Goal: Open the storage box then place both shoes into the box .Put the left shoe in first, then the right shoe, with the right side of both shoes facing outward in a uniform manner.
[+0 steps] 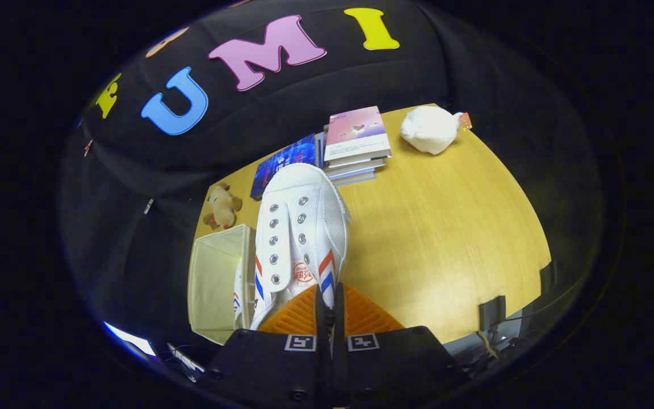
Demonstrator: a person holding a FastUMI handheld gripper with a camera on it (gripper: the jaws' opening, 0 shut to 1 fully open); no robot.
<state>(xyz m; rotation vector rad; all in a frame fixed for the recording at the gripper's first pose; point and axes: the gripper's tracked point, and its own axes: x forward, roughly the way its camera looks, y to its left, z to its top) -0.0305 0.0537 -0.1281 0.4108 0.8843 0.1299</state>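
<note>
My gripper (328, 307) is shut on a white canvas shoe (298, 227) with red and blue stripes. Its orange fingers (287, 318) pinch the shoe's heel end, and the toe points away from me above the wooden table (446, 238). Just left of the held shoe stands the open cream storage box (213, 284). Inside the box, at its right wall, I see a slice of another white shoe (239, 295) with the same stripes. The held shoe hides most of it.
A stack of books (355, 142) and a blue book (284, 162) lie beyond the shoe's toe. A white plush toy (429, 129) sits at the far right corner, and a small brown plush toy (222, 207) behind the box. Black clamps (491, 312) grip the near table edge.
</note>
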